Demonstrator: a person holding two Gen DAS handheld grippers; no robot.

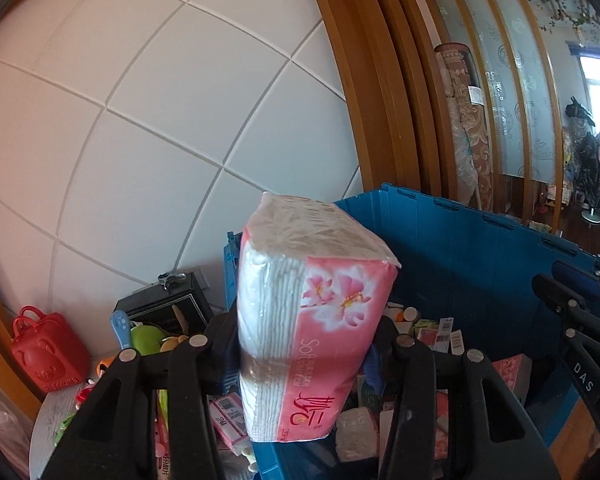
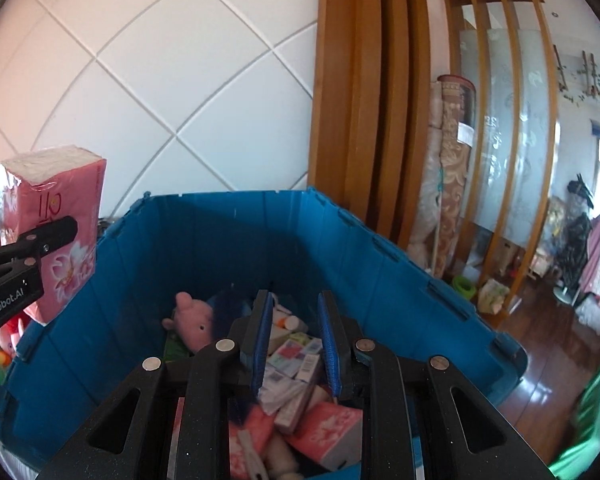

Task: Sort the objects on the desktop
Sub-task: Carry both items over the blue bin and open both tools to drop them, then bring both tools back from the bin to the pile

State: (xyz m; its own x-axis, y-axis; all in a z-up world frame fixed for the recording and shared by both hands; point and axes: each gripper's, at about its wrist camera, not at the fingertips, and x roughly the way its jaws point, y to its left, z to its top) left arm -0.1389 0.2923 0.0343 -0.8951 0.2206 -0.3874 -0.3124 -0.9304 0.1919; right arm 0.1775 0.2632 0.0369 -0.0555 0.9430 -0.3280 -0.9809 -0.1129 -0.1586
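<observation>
Your left gripper (image 1: 300, 350) pinches one pink tissue pack (image 1: 312, 312) between its fingers, upright, above the near left rim of the blue crate (image 2: 340, 248). Your right gripper (image 2: 294, 344) holds nothing; its two blue-padded fingers (image 2: 262, 340) stand nearly pressed together over the crate's inside. Below them lie one pink plush toy (image 2: 192, 320) and several small boxes. One red bag-shaped box (image 1: 48, 354) sits at the worktop's left edge.
</observation>
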